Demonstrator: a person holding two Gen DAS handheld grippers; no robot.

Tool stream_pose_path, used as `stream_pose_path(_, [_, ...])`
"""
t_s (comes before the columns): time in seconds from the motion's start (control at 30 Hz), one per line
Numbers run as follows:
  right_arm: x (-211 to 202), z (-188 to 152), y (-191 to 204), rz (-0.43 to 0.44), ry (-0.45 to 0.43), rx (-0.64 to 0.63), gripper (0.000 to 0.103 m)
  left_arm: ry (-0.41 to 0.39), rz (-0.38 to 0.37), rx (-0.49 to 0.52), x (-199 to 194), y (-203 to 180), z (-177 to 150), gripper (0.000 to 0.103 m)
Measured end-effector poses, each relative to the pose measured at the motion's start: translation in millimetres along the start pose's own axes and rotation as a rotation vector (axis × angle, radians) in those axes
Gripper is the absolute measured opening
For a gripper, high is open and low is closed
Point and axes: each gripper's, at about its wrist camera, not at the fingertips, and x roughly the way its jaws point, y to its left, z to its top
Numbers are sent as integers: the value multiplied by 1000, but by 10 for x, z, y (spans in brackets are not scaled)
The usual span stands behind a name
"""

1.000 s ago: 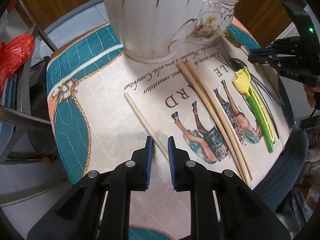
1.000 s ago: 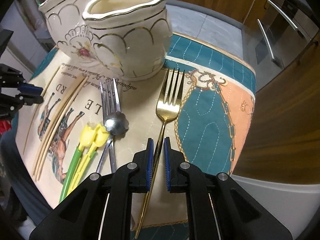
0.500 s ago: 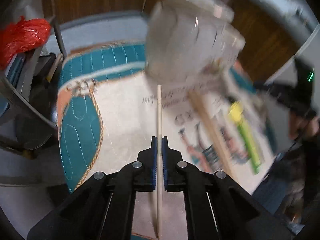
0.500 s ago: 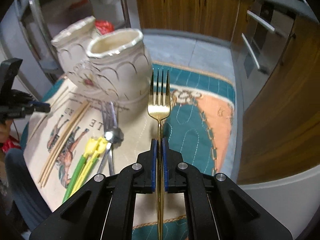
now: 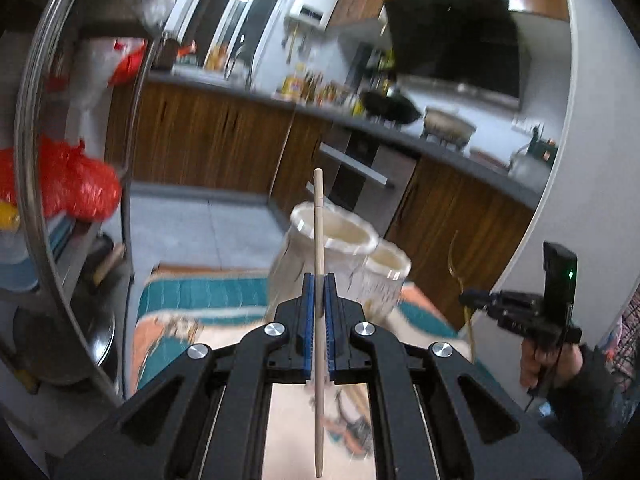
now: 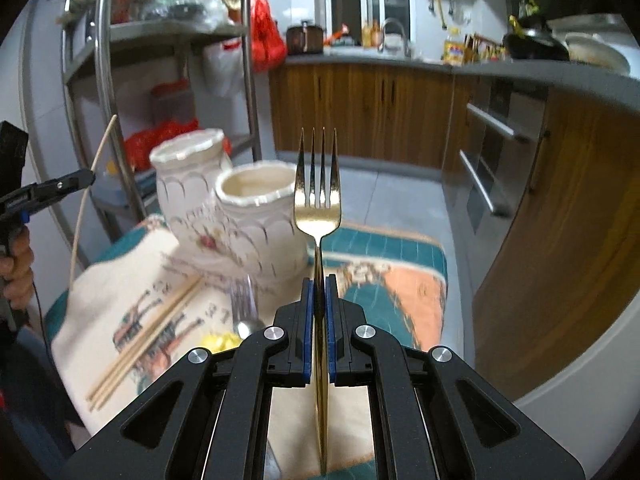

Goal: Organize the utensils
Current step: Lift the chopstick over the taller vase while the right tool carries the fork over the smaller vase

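Both utensils lifted and upright, each one pinched thin and free to swivel.

The left gripper (image 5: 319, 320) has its fingers clamped on a pale wooden chopstick (image 5: 318, 240) at frame centre; the right gripper (image 6: 319, 322) is clamped on a gold metal fork (image 6: 318, 200), tines up. Two cream scalloped ceramic jars (image 6: 256, 216) stand just beyond on the patterned bench cloth (image 6: 400, 280). Such narrow grips could let either pivot or slip, miss a jar mouth, or knock a rim and tip it.

No text can be read (cloth (image 6: 132, 280) lettering blurred)
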Motion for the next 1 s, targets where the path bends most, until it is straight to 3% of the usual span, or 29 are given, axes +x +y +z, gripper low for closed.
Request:
stream_pose_path(0.3, [-218,536,96,62,-220,33,6,-226,-9,85,-34,-381,403,4])
stream_pose_path(0.5, [-355,910,174,92,-322,10,6,-300,-21,103,81,-450,588,4])
stream_pose_path(0.77, [-268,1213,269,124,-358,-9,6,-353,-3,85,317,-416,798,4])
stream_pose_path(1.0, [-45,1202,312,138,-328,-3,6,-445,58,122,457,-476,922,4])
